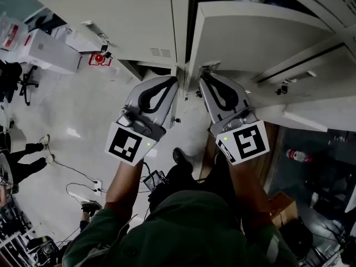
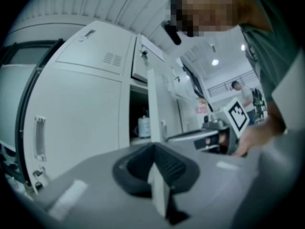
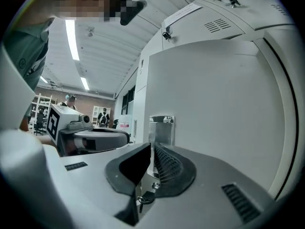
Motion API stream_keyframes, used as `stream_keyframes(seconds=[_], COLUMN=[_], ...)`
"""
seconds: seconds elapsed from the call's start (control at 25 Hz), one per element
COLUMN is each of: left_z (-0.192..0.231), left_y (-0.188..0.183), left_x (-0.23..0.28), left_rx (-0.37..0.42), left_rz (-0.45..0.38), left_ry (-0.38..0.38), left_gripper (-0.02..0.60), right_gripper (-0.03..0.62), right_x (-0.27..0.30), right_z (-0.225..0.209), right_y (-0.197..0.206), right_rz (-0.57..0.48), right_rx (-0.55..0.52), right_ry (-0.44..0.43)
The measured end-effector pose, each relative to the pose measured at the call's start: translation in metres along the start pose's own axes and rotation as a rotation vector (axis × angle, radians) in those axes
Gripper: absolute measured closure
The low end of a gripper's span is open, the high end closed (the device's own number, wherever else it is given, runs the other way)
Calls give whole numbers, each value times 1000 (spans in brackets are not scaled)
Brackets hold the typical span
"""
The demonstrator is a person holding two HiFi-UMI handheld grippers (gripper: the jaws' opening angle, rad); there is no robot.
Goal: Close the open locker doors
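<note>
- Head view: we see 2 doors off their frames. The left gripper [image 1: 171,82] meets the narrow left door [image 1: 181,26], seen edge-on, and the right gripper [image 1: 204,78] meets the broad right door [image 1: 261,38] at its near edge. Neither door is home, so in our judgement both closings remain. The locker front [image 1: 111,15] far left is already closed. We cannot tell whether the panels further right stand open.
- Left gripper view: only here do we see the jaws pinched together on the left door's thin edge. A bottle [image 2: 144,127] sits in the open compartment to that door's left.
- Right gripper view: the jaws are drawn nearly together on the right door's edge, just below its latch plate [image 3: 161,128]. A key [image 3: 144,198] hangs under them, which the head view hides.
</note>
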State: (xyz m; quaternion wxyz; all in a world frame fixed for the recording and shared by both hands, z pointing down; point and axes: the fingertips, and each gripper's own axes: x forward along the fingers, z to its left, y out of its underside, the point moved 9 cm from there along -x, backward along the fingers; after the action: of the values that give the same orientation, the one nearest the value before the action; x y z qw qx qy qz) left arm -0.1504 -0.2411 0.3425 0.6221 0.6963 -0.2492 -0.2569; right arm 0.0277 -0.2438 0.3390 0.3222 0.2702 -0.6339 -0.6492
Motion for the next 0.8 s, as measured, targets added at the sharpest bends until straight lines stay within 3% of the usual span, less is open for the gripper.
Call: stream_keyframes(seconds=[0.8], left_z=[21], left_y=[12], left_x=[25], left_rx=[-1], left_rz=[8], left_ry=[-28], left_gripper=[581], right_gripper=[571], right_x=[57], right_z=[-57], right_y=[3], right_rz=[12], right_rx=[-27], right_ry=[144])
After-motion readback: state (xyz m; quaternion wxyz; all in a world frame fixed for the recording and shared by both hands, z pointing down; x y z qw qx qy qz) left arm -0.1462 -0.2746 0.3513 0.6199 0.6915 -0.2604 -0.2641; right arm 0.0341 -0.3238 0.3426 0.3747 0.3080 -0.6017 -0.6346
